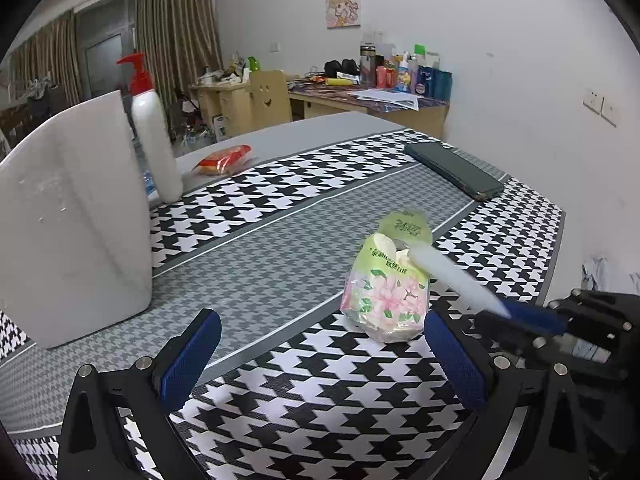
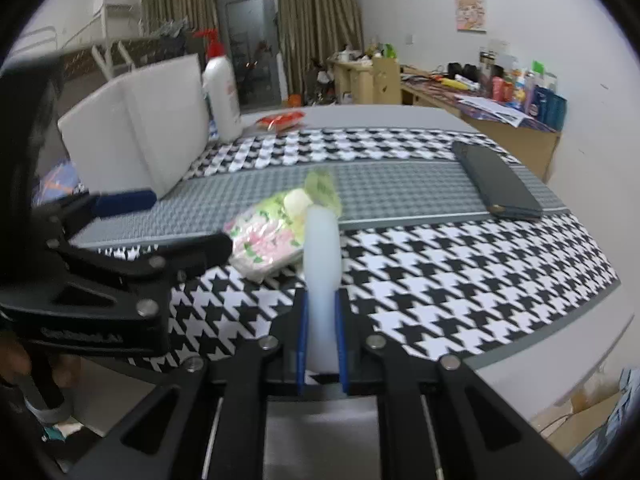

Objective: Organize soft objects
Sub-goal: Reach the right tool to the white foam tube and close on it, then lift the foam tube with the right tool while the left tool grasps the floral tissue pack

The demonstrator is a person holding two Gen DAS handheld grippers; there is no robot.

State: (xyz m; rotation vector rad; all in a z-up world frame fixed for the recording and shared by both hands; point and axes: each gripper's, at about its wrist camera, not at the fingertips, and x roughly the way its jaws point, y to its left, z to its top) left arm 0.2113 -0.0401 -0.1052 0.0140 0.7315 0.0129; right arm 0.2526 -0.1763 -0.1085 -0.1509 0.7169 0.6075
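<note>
A floral tissue pack [image 1: 384, 292] with its green flap open lies on the houndstooth tablecloth; it also shows in the right wrist view [image 2: 268, 236]. My right gripper [image 2: 322, 320] is shut on a white tissue [image 2: 322, 256] that runs from the pack's opening to its jaws. In the left wrist view the right gripper [image 1: 520, 316] holds the tissue [image 1: 448, 276] at the right of the pack. My left gripper [image 1: 320, 352] is open and empty, just in front of the pack; it shows in the right wrist view [image 2: 176, 220] left of the pack.
A white box [image 1: 76, 220] stands at the left with a white pump bottle [image 1: 154, 136] behind it. A red snack packet [image 1: 222, 160] lies farther back. A dark phone [image 1: 454, 170] lies at the right of the tablecloth [image 1: 280, 240]. Cluttered desks stand along the far wall.
</note>
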